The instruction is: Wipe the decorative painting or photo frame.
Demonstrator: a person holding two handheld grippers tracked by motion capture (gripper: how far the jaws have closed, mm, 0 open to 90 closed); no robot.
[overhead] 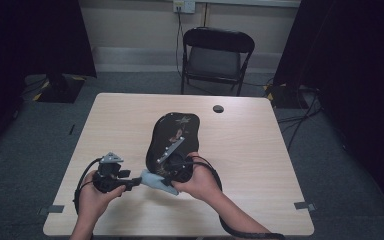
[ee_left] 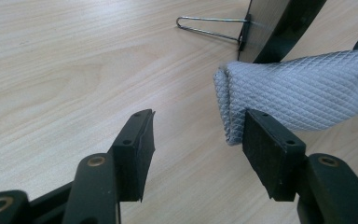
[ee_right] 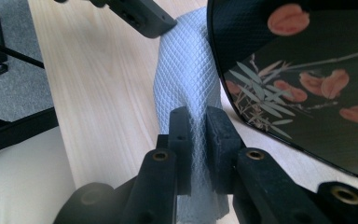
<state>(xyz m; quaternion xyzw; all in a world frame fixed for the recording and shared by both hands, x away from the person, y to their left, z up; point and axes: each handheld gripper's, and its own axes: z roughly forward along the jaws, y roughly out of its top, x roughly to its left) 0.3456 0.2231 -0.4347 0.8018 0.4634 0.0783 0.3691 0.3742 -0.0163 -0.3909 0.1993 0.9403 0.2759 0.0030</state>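
A pale grey quilted cloth (overhead: 156, 180) hangs between my two grippers near the table's front edge. My right gripper (ee_right: 197, 122) is shut on the cloth (ee_right: 186, 79), its pads pinching the fabric. My left gripper (ee_left: 198, 126) stands open, with the folded end of the cloth (ee_left: 298, 91) just past its right pad (ee_left: 266, 140). A black lacquered tray (overhead: 172, 137) with a painted leaf and petal pattern (ee_right: 307, 84) stands tilted on a wire stand (ee_left: 209, 25) right behind the cloth. In the high view the left gripper (overhead: 132, 182) points right toward the cloth.
The light wooden table (overhead: 250, 150) has a small round black cable hole (overhead: 218, 108) at the back. A black folding chair (overhead: 215, 57) stands beyond the far edge. Dark curtains flank the room.
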